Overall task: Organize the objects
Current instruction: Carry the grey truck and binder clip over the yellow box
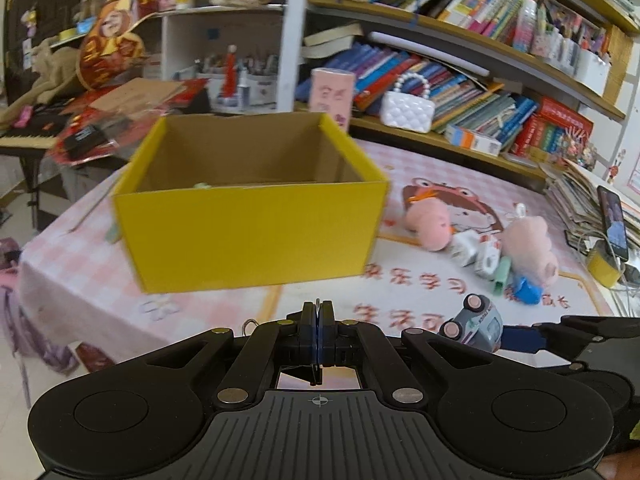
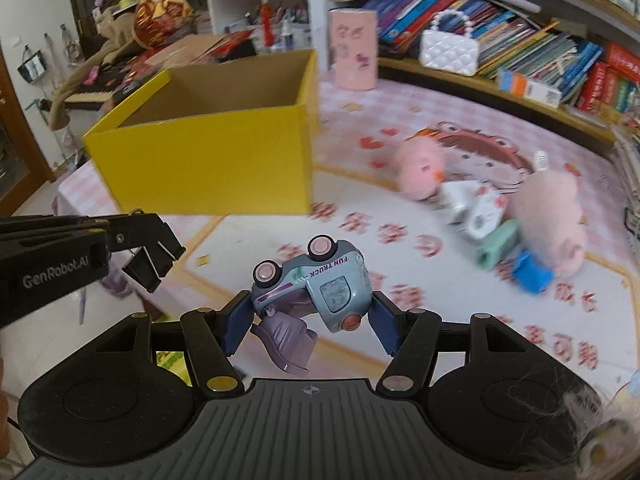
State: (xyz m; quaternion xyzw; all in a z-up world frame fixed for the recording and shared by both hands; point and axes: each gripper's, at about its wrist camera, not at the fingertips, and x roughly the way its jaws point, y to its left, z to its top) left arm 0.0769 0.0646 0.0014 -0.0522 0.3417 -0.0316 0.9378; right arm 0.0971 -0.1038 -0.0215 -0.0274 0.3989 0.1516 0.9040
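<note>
pink checked tablecloth [image 2: 400, 100] covers the table under crowded bookshelves. left of the yellow box [image 2: 208, 160] nothing waits; just before it, the left gripper [image 1: 319, 320] has its fingers pressed together, empty. right of the box, the right gripper [image 2: 308, 316] pinches the toy truck [image 2: 316, 280], wheels up. carrying step, i judge: next, lift over the box rim and release. plush toys [image 2: 552, 216] lie further right.

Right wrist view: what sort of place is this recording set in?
Most likely a child's room or home study: packed bookshelves behind a pink cartoon-print table cover, pink plush toys lying on it, and a yellow box.
</note>
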